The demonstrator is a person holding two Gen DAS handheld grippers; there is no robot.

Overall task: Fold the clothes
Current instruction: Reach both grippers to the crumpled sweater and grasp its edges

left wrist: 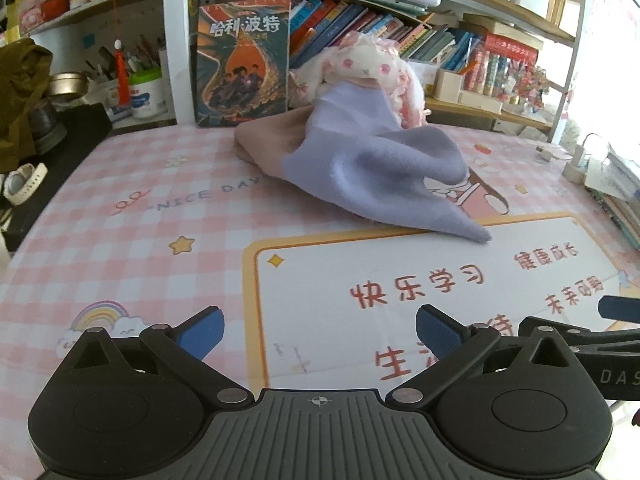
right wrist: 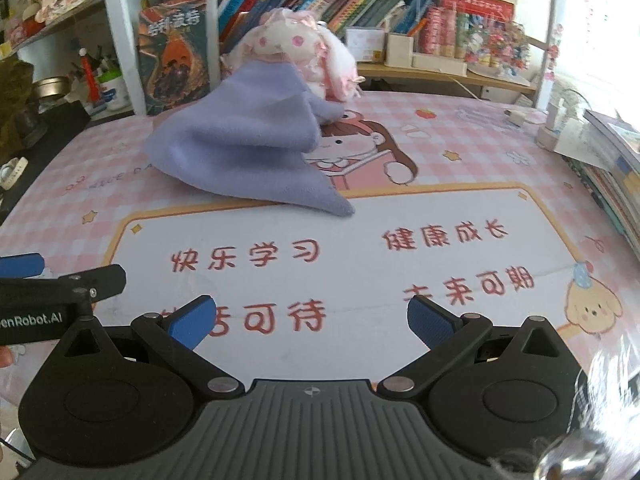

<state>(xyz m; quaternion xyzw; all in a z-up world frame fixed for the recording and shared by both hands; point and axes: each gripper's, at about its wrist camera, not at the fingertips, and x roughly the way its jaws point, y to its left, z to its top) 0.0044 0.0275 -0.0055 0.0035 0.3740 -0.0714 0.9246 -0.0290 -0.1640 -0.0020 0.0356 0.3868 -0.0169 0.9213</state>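
Left gripper (left wrist: 320,330) held low over the worktop (left wrist: 120,248), blue fingers spread wide apart, nothing between them. Right gripper (right wrist: 310,320) close beside it on the right, fingers likewise parted and bare; each gripper's edge shows at the margin of the other's view.

Lavender fleece cloth (left wrist: 372,164) lies rumpled well ahead of both grippers, unfolded. Its far end is draped up against a white plush rabbit with pink spots (left wrist: 368,64); its near corner tapers to a point on the worktop, touching the orange border of the printed white panel (left wrist: 400,280) with red Chinese characters. From the left gripper the point lies ahead and to the right; from the right gripper, ahead and barely right of centre.

A tan cloth (left wrist: 268,140) sits under and behind the lavender one, showing on its left side.

Worktop is covered by a pink checked mat with cartoon figures. Behind the rabbit, a Harry Potter book (left wrist: 244,60) stands upright against a bookshelf (left wrist: 400,32) packed with books.
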